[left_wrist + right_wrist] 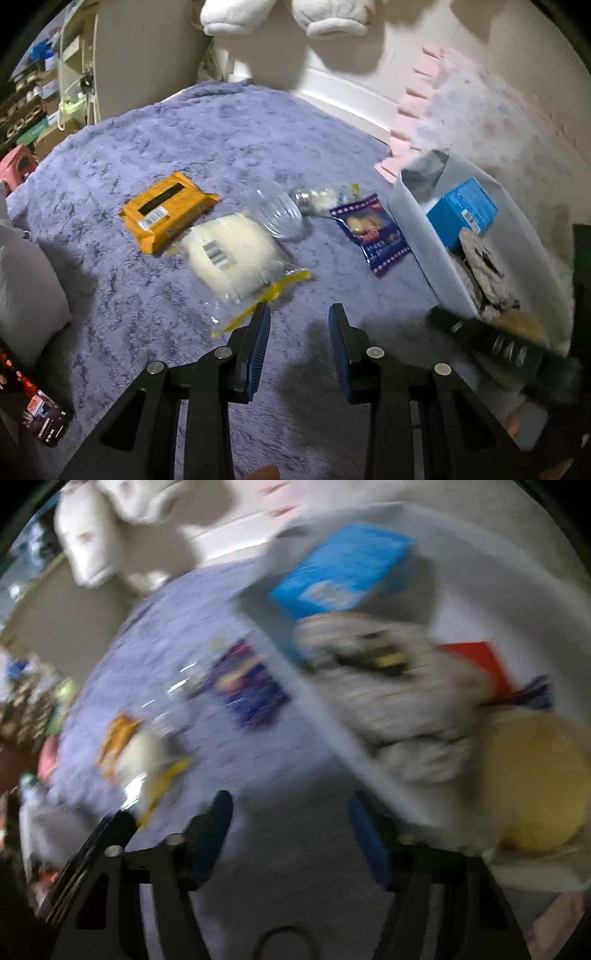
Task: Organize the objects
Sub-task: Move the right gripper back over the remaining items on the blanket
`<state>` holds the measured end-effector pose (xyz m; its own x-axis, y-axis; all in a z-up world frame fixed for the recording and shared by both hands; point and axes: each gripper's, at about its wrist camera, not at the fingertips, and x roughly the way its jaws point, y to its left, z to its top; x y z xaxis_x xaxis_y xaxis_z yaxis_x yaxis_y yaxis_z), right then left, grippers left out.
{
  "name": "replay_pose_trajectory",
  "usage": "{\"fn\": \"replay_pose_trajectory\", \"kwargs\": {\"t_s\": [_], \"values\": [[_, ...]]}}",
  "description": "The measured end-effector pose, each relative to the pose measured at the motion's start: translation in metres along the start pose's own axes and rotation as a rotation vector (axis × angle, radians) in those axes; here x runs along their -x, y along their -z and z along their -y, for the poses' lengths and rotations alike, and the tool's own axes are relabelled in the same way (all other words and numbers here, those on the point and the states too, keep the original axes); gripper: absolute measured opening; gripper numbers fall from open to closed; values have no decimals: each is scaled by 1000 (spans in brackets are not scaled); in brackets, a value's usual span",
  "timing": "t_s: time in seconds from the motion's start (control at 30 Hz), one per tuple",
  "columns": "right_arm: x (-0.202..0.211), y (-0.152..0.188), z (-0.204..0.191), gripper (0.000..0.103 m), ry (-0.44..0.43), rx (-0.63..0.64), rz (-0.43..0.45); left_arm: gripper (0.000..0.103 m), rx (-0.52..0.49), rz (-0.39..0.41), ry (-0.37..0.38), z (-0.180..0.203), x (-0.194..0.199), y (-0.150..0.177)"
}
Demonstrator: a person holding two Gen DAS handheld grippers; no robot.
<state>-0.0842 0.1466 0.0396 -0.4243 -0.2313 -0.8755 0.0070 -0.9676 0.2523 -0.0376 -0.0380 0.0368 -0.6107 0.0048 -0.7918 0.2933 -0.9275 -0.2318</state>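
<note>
On the purple rug (pixel 184 147) lie an orange packet (pixel 166 210), a clear zip bag of white stuff (pixel 232 258), a clear plastic cup (pixel 275 214), a small clear bag of sweets (pixel 321 197) and a dark blue snack packet (pixel 373 232). My left gripper (pixel 299 314) is open and empty, just this side of the zip bag. A white bin (pixel 417 221) at right holds a blue box (pixel 461 210) and crumpled packets. The right wrist view is blurred: my right gripper (pixel 291 805) is open and empty beside the bin (pixel 332 731), which holds the blue box (pixel 343 568) and a yellow round thing (pixel 532 782).
A black arm of the other gripper (pixel 491 343) reaches in by the bin's near end. A white pillow (pixel 26 280) lies at left, a dark packet (pixel 44 417) at lower left, pink foam mats (pixel 413 110) behind the bin, shelves (pixel 33 92) at far left.
</note>
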Motion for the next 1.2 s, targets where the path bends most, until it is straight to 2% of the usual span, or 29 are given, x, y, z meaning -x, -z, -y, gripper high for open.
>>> {"fn": "replay_pose_trajectory", "kwargs": {"t_s": [0.1,0.17,0.3,0.4,0.5,0.6,0.73,1.03,1.2], "values": [[14,-3,7,41,25,-28,76,32,-12,-1,-7,3,0,1],[13,-2,5,42,44,-16,85,32,-12,-6,-3,4,-2,1],[3,1,-2,42,6,9,33,32,-32,-14,-35,8,-5,3],[3,1,-6,43,-18,33,27,32,-50,-22,-57,11,-8,4],[5,6,-14,48,-49,77,29,32,-51,-42,-58,11,-11,5],[0,9,-22,49,-82,116,-17,32,-48,-68,-72,10,-16,6],[-7,13,-31,49,-76,148,-54,32,-41,-70,-67,8,-15,7],[-11,14,-32,49,-78,137,-63,32,-48,-72,-67,9,-15,7],[-11,15,-34,49,-74,141,-52,31,-60,-41,-69,12,-10,6]]}}
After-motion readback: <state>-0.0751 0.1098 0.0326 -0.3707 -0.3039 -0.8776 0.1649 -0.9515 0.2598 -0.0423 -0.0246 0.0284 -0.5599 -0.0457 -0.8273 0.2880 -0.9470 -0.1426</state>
